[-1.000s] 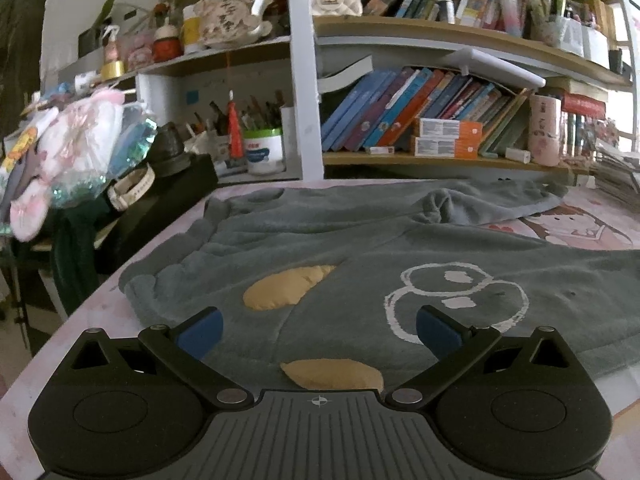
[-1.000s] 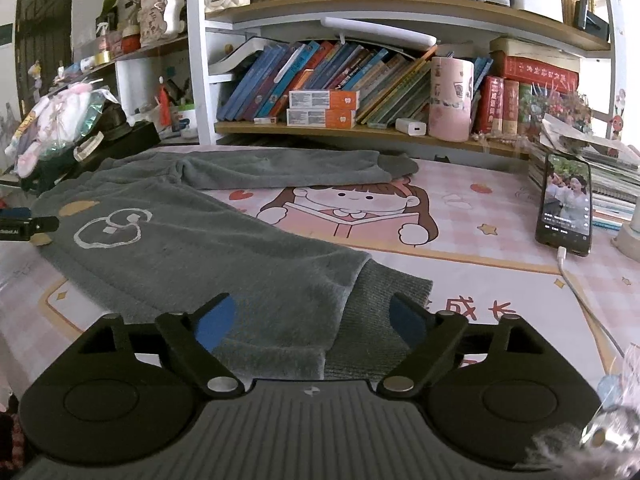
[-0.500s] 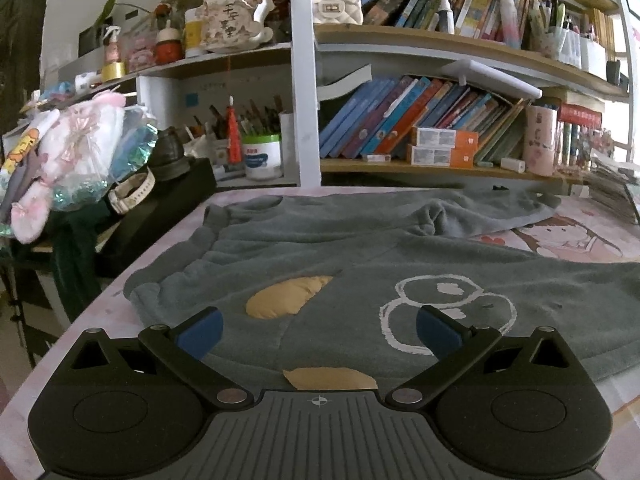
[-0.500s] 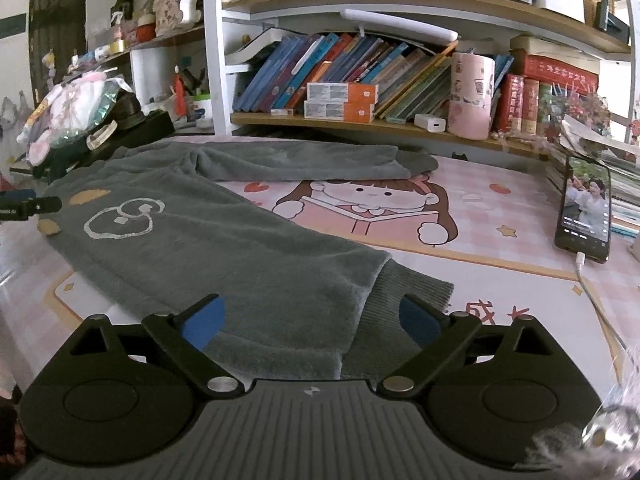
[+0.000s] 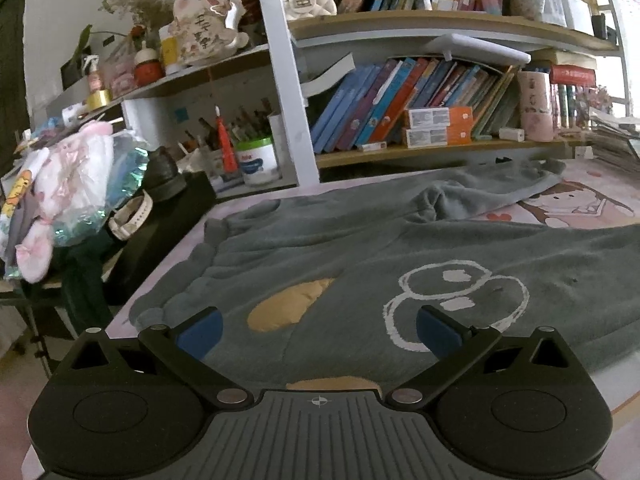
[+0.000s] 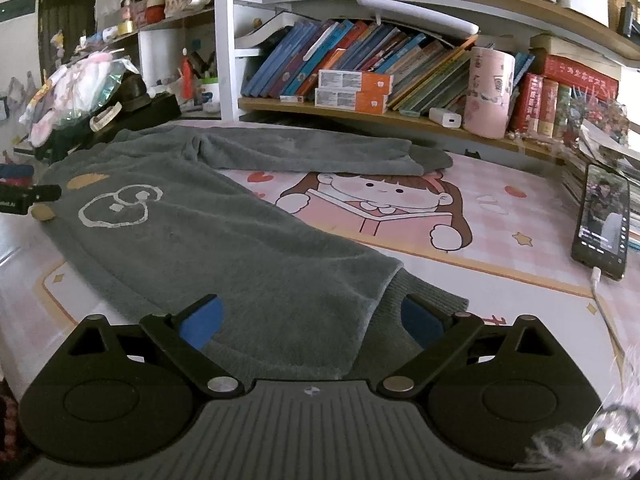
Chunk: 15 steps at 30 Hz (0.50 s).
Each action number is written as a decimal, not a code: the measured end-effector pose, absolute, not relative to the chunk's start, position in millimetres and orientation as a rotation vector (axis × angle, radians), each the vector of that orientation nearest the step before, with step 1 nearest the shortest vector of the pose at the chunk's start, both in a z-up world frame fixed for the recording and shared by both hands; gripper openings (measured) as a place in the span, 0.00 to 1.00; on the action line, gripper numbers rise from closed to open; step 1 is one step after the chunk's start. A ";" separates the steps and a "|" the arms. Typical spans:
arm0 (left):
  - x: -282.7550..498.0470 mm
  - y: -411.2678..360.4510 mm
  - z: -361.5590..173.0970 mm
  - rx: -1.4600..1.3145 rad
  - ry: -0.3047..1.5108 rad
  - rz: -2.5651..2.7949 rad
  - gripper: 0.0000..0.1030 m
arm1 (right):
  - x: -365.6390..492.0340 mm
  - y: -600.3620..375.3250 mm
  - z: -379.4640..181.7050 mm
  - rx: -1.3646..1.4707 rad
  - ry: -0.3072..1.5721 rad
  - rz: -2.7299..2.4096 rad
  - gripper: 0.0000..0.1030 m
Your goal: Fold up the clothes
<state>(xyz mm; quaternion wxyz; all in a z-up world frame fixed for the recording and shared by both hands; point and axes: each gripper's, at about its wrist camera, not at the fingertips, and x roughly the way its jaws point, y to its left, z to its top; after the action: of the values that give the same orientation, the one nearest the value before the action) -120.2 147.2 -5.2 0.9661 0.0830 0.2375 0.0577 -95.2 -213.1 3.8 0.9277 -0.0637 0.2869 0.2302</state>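
On the mat (image 6: 500,240), grey sweater (image 6: 208,240) lies flat.

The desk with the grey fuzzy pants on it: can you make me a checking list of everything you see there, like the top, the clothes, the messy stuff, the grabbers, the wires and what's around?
Surface: pink cartoon desk mat, a girl reading printed on it.
Job's things: grey fleece pants spread flat, legs apart, not yet folded.
Clutter: phone with lit screen, propped at the mat's right edge.
Grippers: left gripper open over the waist end; right gripper open over a leg cuff; neither grips cloth.
Cables: white charging cable plugged into the phone.
Surroundings: bookshelf behind, plastic-wrapped toys at left.
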 end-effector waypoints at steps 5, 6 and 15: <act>-114.3 142.8 -6.9 0.182 0.486 0.106 1.00 | -89.2 -210.2 4.7 -0.134 0.588 0.481 0.94; -113.2 142.2 -7.2 0.183 0.488 0.104 1.00 | -88.1 -209.5 4.8 -0.136 0.588 0.483 0.94; -97.8 137.5 -2.7 0.253 0.503 0.085 1.00 | -71.0 -205.5 10.4 -0.160 0.594 0.511 0.94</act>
<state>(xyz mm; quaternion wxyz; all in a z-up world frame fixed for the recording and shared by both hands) -97.8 137.5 -2.7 0.9597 0.1250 0.2481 0.0420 -71.0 -205.5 10.4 0.9212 -0.0778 0.2890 0.2487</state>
